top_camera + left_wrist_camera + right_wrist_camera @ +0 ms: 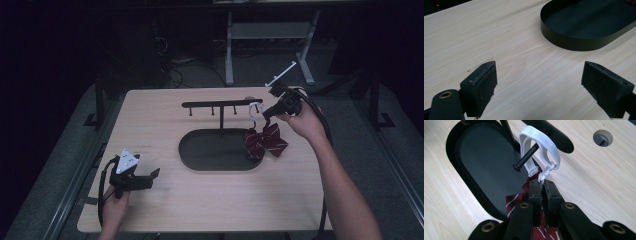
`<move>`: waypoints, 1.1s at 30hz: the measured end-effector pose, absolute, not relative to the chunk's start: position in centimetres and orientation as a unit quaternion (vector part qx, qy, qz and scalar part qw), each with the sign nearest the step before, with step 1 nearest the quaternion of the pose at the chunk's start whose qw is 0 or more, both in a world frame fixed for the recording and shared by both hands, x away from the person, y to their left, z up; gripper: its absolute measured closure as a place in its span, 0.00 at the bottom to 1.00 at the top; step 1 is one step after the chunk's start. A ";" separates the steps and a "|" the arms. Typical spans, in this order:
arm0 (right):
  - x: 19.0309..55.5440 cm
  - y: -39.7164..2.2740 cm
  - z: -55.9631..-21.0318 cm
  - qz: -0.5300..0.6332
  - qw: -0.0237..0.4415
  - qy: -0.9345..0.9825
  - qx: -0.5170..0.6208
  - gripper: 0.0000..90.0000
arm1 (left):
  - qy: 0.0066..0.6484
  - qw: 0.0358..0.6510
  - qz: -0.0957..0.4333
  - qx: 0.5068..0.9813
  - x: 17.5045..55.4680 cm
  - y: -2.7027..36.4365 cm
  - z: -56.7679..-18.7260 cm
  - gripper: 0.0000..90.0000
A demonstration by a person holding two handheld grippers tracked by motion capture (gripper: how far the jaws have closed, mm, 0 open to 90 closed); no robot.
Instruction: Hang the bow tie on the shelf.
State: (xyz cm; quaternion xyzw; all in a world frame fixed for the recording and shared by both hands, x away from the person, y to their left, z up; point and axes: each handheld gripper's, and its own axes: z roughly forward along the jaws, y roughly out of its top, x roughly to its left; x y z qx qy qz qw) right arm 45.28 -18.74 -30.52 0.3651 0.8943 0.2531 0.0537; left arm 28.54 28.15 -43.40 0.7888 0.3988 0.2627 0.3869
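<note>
A dark red striped bow tie (266, 141) hangs by its white elastic strap (255, 109) at the right end of a black hanger bar (220, 103). In the right gripper view the strap (541, 140) loops over a black peg (525, 158), and the bow tie (516, 203) sits just under the jaws. My right gripper (542, 184) is shut on the strap at its white clasp; the high view shows this gripper (268, 113) beside the bar's end. My left gripper (152, 173) rests low at the table's front left, and the left gripper view shows it (539, 82) open with nothing between its jaws.
The bar stands on a post rising from a black oval tray (200, 165) at mid table; its rim (574, 45) lies ahead of the left gripper. A round cable hole (602, 138) is in the tabletop behind the bar. Dark floor and desk legs lie beyond the far edge.
</note>
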 end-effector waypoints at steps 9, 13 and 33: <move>45.3 -18.8 -31.0 0.249 0.045 0.897 0.363 0.95 | 0.402 0.391 0.261 0.785 28.6 28.3 -43.5 0.15; 45.3 -18.9 -31.2 0.247 0.042 0.897 0.363 0.95 | 0.402 0.389 0.261 0.787 28.6 28.4 -43.5 0.15; 45.2 -19.2 -32.2 0.242 0.033 0.898 0.365 0.92 | 0.401 0.391 0.260 0.787 28.9 28.2 -43.5 0.15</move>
